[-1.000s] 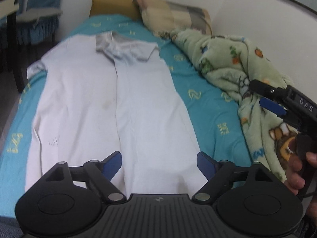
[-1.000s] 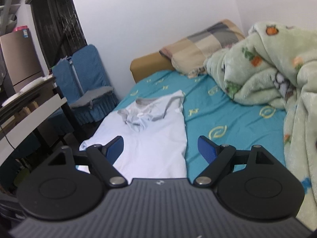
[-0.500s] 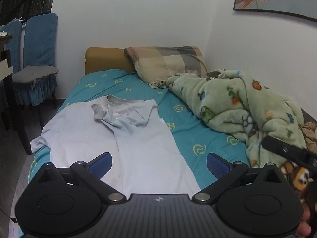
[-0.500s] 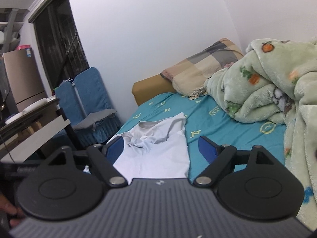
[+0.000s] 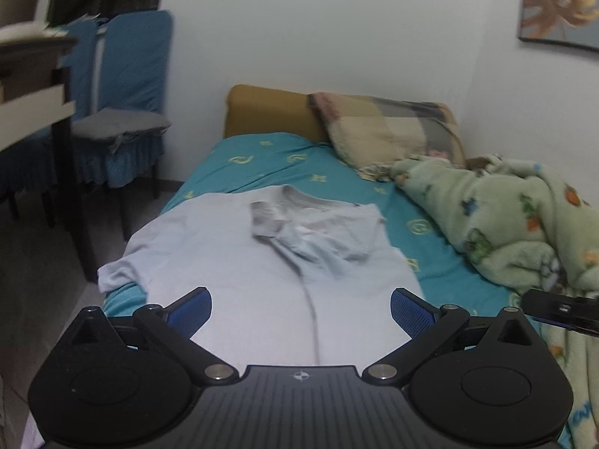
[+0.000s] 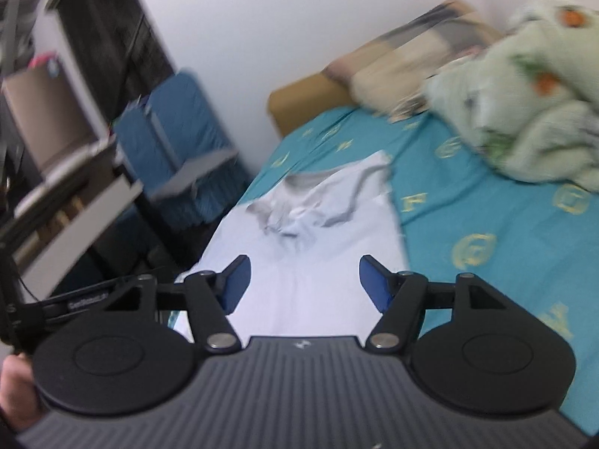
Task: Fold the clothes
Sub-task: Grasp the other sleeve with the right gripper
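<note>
A pale blue short-sleeved shirt [image 5: 262,262] lies spread on the teal bed sheet [image 5: 262,157], collar toward the pillow, its right side folded over the middle. The same shirt [image 6: 310,247] shows blurred in the right wrist view. My left gripper [image 5: 301,308] hovers over the shirt's near end, wide open, nothing between its blue pads. My right gripper [image 6: 305,286] hangs over the shirt's near end too; its jaws are closing with nothing between them. The right gripper's tip [image 5: 558,308] shows at the right edge of the left wrist view.
A green patterned fleece blanket [image 5: 524,224] is heaped along the bed's right side. A checked pillow [image 5: 389,131] leans on the brown headboard [image 5: 269,112]. Blue-covered chairs [image 5: 123,112] and a dark table [image 5: 33,75] stand left of the bed. A person's hand [image 6: 17,393] holds the left gripper.
Both grippers have pulled back from the shirt, so more of the bed and room shows. The left jaws have spread wider and the right jaws have narrowed.
</note>
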A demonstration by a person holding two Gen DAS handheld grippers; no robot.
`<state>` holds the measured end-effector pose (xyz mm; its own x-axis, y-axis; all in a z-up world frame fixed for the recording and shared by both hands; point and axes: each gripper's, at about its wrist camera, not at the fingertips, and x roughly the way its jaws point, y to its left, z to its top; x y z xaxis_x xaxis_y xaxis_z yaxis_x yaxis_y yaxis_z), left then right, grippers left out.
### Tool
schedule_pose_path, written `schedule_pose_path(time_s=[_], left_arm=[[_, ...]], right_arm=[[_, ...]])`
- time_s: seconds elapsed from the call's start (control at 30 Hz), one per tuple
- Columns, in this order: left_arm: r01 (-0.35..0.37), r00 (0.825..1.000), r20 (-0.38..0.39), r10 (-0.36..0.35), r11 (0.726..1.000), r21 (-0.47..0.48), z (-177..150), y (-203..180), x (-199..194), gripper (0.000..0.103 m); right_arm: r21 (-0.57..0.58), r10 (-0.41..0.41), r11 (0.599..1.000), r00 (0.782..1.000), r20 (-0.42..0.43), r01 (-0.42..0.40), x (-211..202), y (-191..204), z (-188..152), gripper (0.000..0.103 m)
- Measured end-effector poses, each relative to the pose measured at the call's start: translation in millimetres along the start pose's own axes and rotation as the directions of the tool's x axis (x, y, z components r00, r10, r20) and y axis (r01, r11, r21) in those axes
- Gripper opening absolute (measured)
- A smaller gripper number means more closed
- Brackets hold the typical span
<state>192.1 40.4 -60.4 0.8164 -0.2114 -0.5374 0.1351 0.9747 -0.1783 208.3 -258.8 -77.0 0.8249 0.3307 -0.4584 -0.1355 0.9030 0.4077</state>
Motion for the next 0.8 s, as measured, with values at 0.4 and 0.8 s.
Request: schedule_pose_path(time_s=[0.4, 0.8], left_arm=[[-0.101, 0.995, -0.041, 0.094, 0.962, -0.253, -8.0, 103.3, 58.9, 0.103], [-0.12, 0.992, -0.076, 0.1, 0.932, -0.342, -18.4, 124.8, 80.1, 0.103]], right_arm=[[-0.241, -0.049, 0.97, 0.987, -0.154, 0.01, 269.8, 63.8, 23.9, 0.052], [-0.504, -0.02, 0.862, 0.988, -0.152, -0.06, 285.4, 91.8, 2.8, 0.007]])
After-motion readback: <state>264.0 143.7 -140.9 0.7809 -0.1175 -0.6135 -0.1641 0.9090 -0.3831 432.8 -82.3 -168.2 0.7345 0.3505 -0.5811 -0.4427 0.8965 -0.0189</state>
